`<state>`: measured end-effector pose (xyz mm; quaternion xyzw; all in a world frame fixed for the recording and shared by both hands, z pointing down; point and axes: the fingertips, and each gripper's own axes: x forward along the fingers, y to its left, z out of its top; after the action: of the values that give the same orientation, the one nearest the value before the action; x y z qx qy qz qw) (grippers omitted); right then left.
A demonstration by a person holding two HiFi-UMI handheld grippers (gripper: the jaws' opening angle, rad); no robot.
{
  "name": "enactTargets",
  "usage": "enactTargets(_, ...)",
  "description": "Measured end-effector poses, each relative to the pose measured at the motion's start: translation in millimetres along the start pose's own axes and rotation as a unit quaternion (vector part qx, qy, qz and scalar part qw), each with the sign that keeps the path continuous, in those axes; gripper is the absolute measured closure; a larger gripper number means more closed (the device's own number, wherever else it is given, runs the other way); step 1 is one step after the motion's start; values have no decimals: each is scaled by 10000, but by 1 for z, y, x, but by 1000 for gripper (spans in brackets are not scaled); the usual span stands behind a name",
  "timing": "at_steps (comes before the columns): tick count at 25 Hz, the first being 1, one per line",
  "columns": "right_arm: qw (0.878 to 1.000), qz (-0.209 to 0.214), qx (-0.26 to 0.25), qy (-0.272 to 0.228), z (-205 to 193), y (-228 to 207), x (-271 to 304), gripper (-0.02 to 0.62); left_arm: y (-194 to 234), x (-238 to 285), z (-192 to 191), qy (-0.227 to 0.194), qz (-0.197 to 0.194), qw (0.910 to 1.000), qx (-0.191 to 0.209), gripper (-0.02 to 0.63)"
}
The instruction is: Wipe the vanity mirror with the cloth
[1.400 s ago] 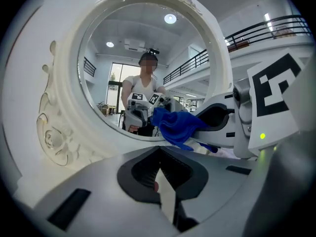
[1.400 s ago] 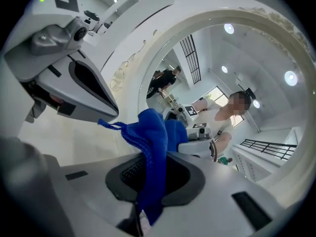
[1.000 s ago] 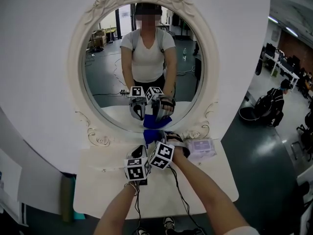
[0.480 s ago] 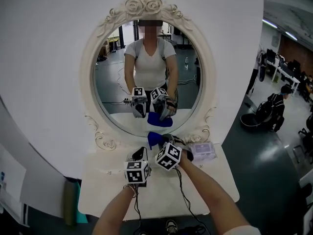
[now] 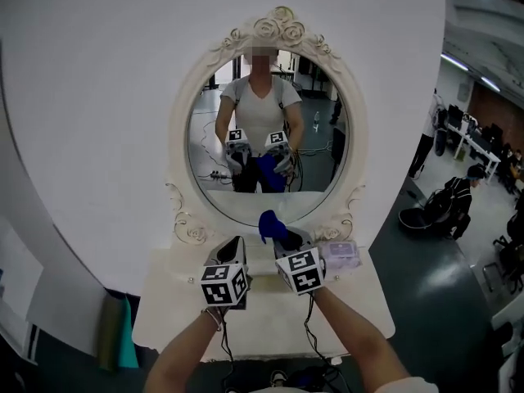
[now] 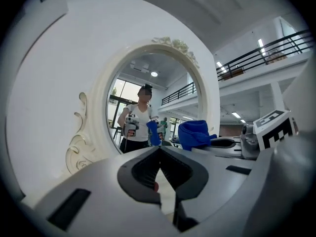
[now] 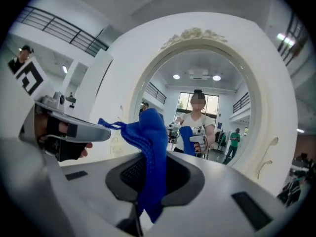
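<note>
While the right gripper [image 5: 283, 239] pinches the cloth [image 5: 269, 223] near the vanity mirror [image 5: 270, 137], the left gripper [image 5: 232, 249] has its jaws closed.

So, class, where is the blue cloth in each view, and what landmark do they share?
Head view: cloth at centre, under the mirror glass.
Left gripper view: cloth right of centre.
Right gripper view: cloth at centre, between the jaws.
Shared landmark: the mirror's white frame.
</note>
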<state>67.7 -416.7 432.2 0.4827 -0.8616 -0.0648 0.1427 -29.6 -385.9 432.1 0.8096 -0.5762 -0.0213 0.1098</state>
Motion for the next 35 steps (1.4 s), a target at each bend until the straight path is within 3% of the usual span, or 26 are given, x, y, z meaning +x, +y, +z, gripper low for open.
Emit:
enactTargets(5,9957,-252,825,-338,3,10,-38,529,15,-43,9,-155,212,9996,58,600)
enactTargets(9,9916,-531,1147,-291,-11,20,-61,529,24,-71,6,-262,382,9988,150,600)
enactTargets(13,9869,-782,1396,-191,-29,34,-80,529,14,-92,-8,-245,236,9989,330,600)
enactTargets(19,9859,-1016,1327,100,-54,47,-96,529,0,-101,-39,-26,-13,9998,197,600)
enactTargets(30,9837,-1037,1453,237,-74,24,-121,529,-2,-97,-62,125,491,9986,-159,600)
enactTargets(35,9804,-870,1760,167,-77,21,-124,529,-9,-99,-65,199,614,9979,-39,600)
